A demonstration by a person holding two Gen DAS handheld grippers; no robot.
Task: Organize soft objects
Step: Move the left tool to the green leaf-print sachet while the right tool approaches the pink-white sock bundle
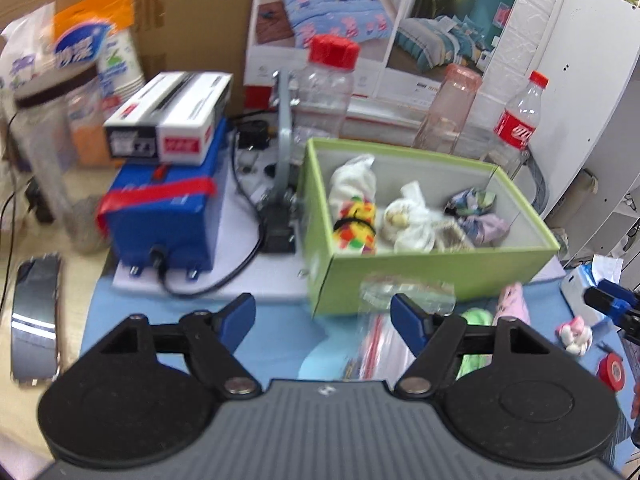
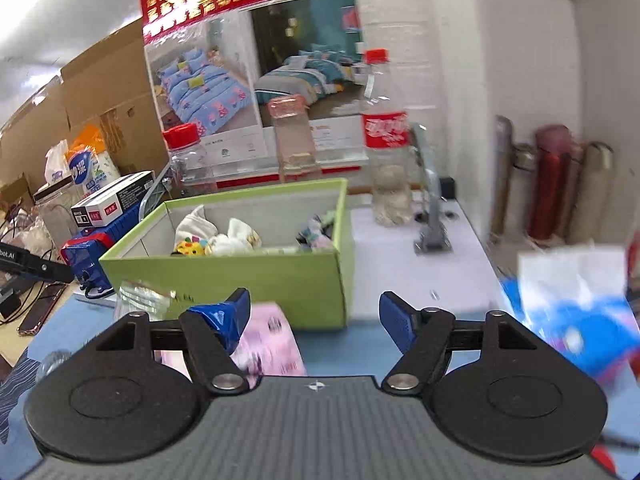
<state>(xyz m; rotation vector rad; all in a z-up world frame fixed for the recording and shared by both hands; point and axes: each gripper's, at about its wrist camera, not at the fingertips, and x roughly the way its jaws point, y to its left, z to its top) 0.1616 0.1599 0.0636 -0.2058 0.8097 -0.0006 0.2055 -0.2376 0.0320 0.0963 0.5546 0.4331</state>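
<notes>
— Blue mat (image 1: 168, 320) covered the table; where were the soft things?
— Several lay inside the green box (image 2: 256, 276); a pink sock (image 2: 268, 340) lay just before it.
— Grippers?
— Left gripper (image 1: 323, 318) and right gripper (image 2: 314, 316) both gaped wide, empty.

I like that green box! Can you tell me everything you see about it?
The green box looks like cardboard: lime green outside, pale grey inside, open on top, no lid in view. It sits upright on the table. Inside lie bundled soft things: a white and yellow bundle, a cream one and a purple one. Neither gripper touches it.
</notes>
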